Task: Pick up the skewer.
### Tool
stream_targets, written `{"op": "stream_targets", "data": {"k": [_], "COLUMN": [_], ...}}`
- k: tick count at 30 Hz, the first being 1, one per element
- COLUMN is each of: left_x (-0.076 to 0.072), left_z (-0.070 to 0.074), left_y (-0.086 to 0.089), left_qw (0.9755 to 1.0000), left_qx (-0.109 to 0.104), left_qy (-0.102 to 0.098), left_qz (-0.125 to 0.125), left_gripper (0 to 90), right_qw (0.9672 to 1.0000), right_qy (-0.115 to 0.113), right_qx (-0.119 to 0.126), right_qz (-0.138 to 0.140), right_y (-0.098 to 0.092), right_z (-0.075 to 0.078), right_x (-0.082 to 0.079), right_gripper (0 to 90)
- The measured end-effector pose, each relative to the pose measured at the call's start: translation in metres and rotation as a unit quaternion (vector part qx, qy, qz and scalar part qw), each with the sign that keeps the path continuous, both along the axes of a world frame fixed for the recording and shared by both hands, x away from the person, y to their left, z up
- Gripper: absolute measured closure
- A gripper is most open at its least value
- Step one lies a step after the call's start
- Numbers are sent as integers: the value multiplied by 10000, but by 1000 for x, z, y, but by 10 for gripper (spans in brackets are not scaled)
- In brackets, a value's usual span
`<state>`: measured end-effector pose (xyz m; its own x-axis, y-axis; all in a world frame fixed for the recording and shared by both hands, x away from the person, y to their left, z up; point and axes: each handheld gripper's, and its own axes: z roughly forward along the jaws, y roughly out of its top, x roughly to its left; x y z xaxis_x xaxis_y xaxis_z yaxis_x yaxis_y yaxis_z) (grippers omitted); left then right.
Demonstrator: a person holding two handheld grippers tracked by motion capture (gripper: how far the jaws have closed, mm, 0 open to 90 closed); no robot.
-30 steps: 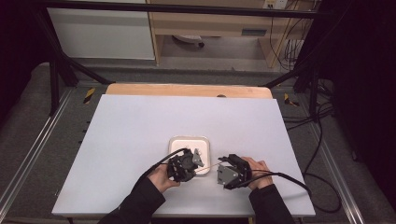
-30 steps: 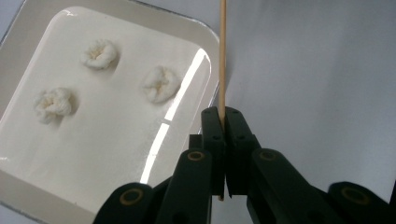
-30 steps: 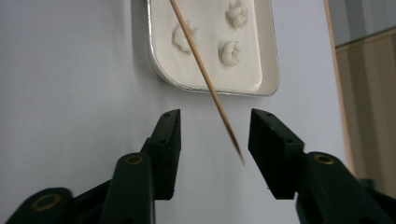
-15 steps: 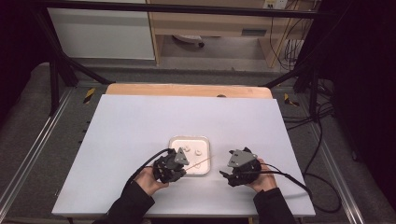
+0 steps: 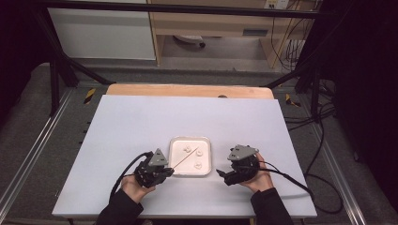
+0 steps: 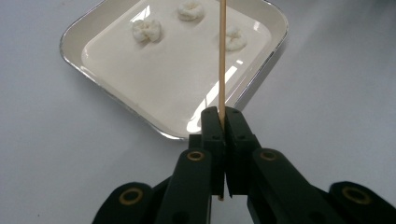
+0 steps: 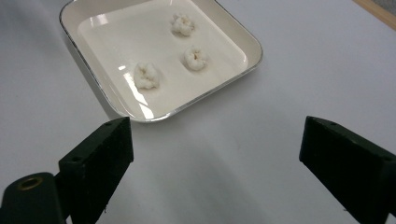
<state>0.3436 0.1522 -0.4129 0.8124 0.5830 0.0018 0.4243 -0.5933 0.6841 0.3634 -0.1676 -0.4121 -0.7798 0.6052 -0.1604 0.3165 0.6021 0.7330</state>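
A shallow white tray [image 5: 206, 140] sits near the table's front edge and holds three small white puffy lumps [image 5: 197, 165]. My left gripper [image 5: 171, 170] lies left of the tray, shut on a thin wooden skewer [image 5: 184, 161] that slants out over it. In the left gripper view the jaws [image 6: 223, 116] pinch the skewer [image 6: 222, 56], which runs past one lump [image 6: 233, 39]. My right gripper [image 5: 224, 176] rests right of the tray. Its jaws [image 7: 215, 126] have just been opening and stand wide apart with nothing between them, the tray [image 7: 116, 42] ahead.
The white tabletop [image 5: 141, 122] stretches far behind and to both sides of the tray. A wooden strip [image 5: 187, 90] borders its back edge. Black frame bars and cables stand around the table, and a cable trails from each gripper.
The two grippers were close together at the tray's front edge and have drawn apart. The left one slid left with the skewer; the right one's jaws spread wide.
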Motion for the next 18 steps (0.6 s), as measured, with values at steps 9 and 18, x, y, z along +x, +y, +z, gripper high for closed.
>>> {"op": "stream_targets", "data": {"k": [9, 18], "left_x": [-4, -6], "left_z": [-7, -11], "left_y": [15, 23], "left_qw": [9992, 9980], "left_qx": [-335, -536], "left_qy": [-71, -63], "left_qz": [192, 323], "left_gripper": [880, 880], "right_qw": [9992, 9970], "right_qy": [114, 369], "right_qx": [321, 583], "right_qz": [-198, -362], "right_y": [18, 39], "right_z": [2, 2], "right_x": [18, 37], "right_gripper": [61, 53]}}
